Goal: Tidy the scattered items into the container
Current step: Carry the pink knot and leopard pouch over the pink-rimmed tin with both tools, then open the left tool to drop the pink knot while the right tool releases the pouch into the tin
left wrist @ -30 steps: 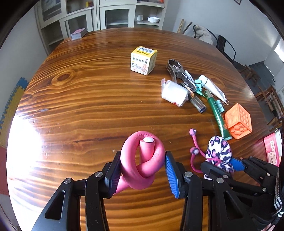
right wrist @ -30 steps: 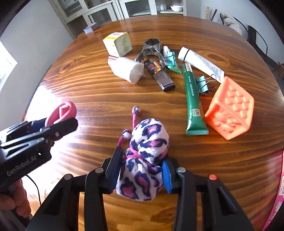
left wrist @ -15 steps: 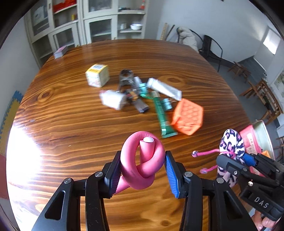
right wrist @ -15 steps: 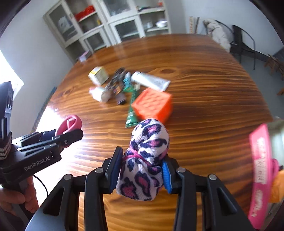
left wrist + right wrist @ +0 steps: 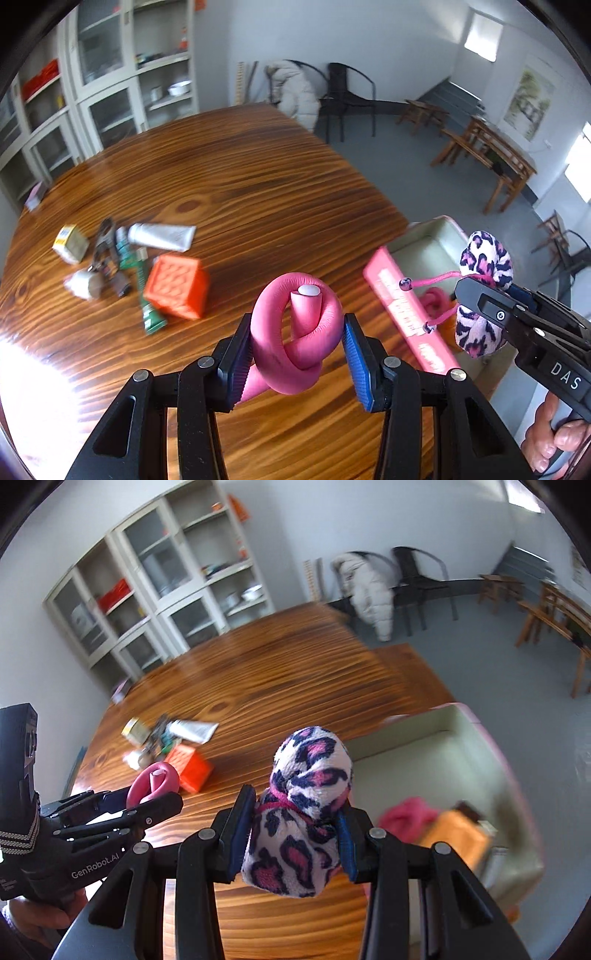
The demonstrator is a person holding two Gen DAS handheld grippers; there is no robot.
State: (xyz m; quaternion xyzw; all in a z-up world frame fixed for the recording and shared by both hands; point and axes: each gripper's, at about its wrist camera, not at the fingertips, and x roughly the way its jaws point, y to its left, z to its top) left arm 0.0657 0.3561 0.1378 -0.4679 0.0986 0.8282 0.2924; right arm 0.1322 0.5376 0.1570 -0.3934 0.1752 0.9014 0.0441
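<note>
My left gripper [image 5: 295, 350] is shut on a knotted pink foam curler [image 5: 295, 332], held above the wooden table [image 5: 240, 184]. My right gripper [image 5: 291, 834] is shut on a leopard-print fabric pouch [image 5: 303, 819] with pink drawstrings; the same pouch [image 5: 484, 288] shows at the right of the left wrist view. The container [image 5: 424, 753], a pale box with pink sides, sits at the table's right edge, just beyond the pouch. Inside it lie a pink item [image 5: 406, 818] and an orange item [image 5: 458, 842]. The left gripper [image 5: 155, 794] with its curler appears at the left of the right wrist view.
A cluster stays on the table's left: an orange cube [image 5: 177, 288], a green tube [image 5: 146, 295], a white tube [image 5: 162, 236], a yellow box [image 5: 70, 243], a white roll [image 5: 83, 286] and metal clips. Chairs and cabinets stand beyond the table. A hand [image 5: 554, 443] holds the right gripper.
Both grippers lifted and swung right from over the scattered items toward the container, each keeping its item. The container has come into view and the cluster has slid to the left.
</note>
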